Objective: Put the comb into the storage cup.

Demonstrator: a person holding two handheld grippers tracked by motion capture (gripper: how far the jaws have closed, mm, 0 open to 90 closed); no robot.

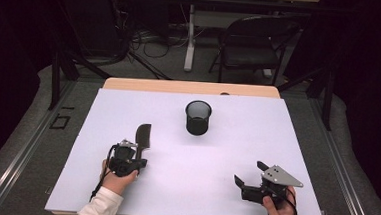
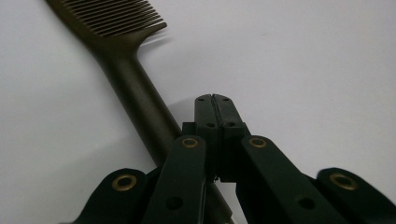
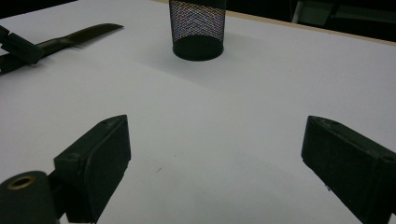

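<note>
The dark comb (image 1: pixel 143 136) lies flat on the white surface (image 1: pixel 225 155), left of centre in the high view, teeth end pointing toward the top of the frame. My left tool (image 1: pixel 136 160) sits at the handle end of the comb; in the left gripper view its jaws are pressed together with nothing between them, and the comb handle (image 2: pixel 140 98) runs past just to their left. The black mesh cup (image 1: pixel 198 117) stands upright near the upper centre. My right tool (image 1: pixel 247 173), lower right, has its jaws spread wide over bare surface.
</note>
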